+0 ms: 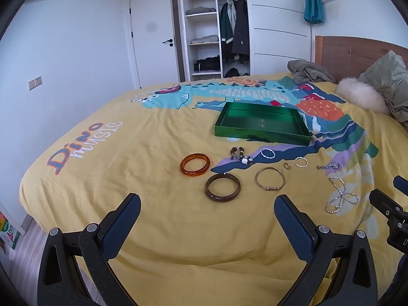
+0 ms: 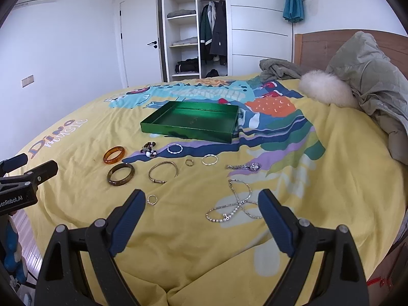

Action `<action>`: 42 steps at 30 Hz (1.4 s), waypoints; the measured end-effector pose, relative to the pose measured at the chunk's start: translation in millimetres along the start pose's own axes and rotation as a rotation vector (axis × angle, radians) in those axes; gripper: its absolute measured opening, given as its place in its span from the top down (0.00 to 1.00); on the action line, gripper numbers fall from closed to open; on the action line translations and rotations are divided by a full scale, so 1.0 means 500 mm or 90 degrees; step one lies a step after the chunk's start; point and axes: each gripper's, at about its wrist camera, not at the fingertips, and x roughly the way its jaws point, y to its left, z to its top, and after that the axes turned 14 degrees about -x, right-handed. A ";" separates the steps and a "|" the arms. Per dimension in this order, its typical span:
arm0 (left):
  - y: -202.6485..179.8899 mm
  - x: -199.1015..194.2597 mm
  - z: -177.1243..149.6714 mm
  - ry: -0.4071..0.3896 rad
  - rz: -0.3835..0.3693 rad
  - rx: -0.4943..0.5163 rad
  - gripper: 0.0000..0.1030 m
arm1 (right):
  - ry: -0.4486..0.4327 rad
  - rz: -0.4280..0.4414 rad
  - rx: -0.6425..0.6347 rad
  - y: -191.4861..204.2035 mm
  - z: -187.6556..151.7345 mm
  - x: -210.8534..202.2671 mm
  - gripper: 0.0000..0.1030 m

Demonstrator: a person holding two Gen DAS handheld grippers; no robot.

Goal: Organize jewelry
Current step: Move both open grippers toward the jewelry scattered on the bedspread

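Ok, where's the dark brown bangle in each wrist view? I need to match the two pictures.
Left wrist view: the dark brown bangle lies just below centre on the yellow bedspread, ahead of the open left hand-held gripper.
Right wrist view: it lies left of centre, near the left hand-held gripper's body.
Shared landmark: the orange amber bangle right beside it, toward the green tray.

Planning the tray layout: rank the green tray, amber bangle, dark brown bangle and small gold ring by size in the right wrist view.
1. green tray
2. dark brown bangle and amber bangle: alike; brown is nearer, so unranked
3. small gold ring
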 end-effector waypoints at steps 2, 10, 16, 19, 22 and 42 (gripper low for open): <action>-0.003 0.000 -0.001 0.000 0.002 0.000 0.00 | -0.001 0.002 -0.002 -0.005 0.002 0.002 0.12; -0.011 -0.006 -0.002 -0.004 0.009 0.003 0.00 | -0.003 0.014 -0.005 -0.017 0.001 0.004 0.12; -0.015 -0.014 -0.003 -0.005 0.009 0.002 0.00 | -0.004 0.020 -0.006 -0.017 -0.002 0.006 0.12; -0.014 -0.015 -0.005 -0.001 0.010 0.002 0.00 | -0.003 0.019 -0.008 -0.017 -0.003 0.006 0.12; -0.020 -0.021 -0.004 0.005 0.010 -0.001 0.00 | -0.005 0.019 -0.005 -0.019 -0.005 0.005 0.12; -0.032 -0.036 -0.012 0.025 0.005 -0.003 0.00 | -0.006 0.034 0.001 -0.025 -0.027 -0.003 0.12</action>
